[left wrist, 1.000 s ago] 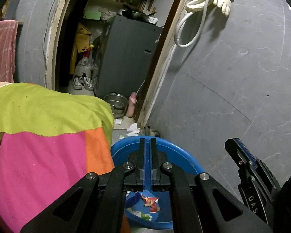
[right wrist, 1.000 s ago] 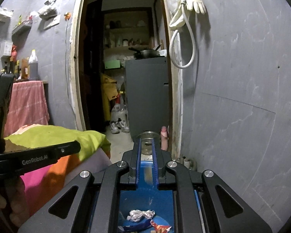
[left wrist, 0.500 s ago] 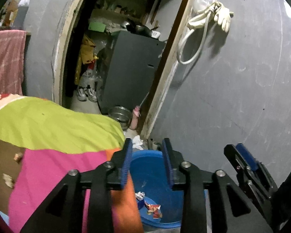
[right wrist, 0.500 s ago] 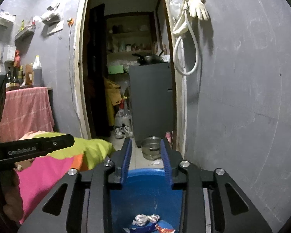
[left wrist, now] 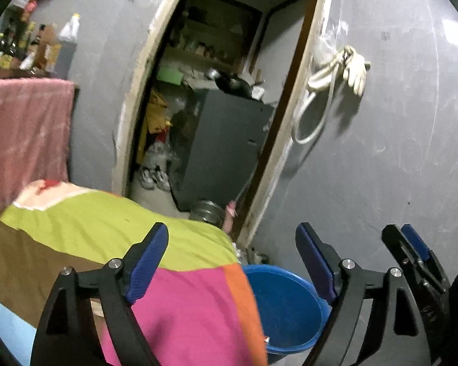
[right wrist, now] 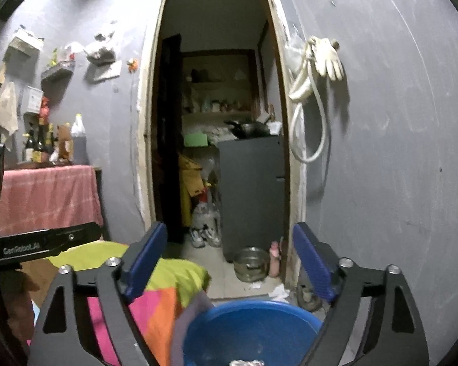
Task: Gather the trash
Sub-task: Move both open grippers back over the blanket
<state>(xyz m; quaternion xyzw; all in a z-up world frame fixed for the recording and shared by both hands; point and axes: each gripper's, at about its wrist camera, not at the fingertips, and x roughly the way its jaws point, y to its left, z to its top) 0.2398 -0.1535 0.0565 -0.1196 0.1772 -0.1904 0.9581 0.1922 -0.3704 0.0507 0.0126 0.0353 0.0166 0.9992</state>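
A blue plastic basin (left wrist: 285,305) stands on the floor by the grey wall, below and ahead of both grippers. My left gripper (left wrist: 232,259) hangs above the bright patchwork cloth (left wrist: 186,308) beside the basin. Its jaws are opening wide and nothing is between them. My right gripper (right wrist: 229,259) hovers over the basin (right wrist: 253,329), its jaws also opening with nothing between them. A crumpled scrap of trash (right wrist: 247,362) shows at the basin's bottom edge. The right gripper (left wrist: 412,259) appears at the right of the left wrist view. The left gripper (right wrist: 45,244) is at the left of the right wrist view.
An open doorway (right wrist: 216,122) leads to a grey cabinet (right wrist: 250,195), a metal pot (right wrist: 250,263) and shoes (right wrist: 204,236) on the floor. A hose and glove (right wrist: 317,70) hang on the wall. A pink-draped table (right wrist: 49,195) with bottles stands at the left.
Both grippers went from shut to wide open and rose away from the basin. The trash in the basin has mostly dropped out of view.
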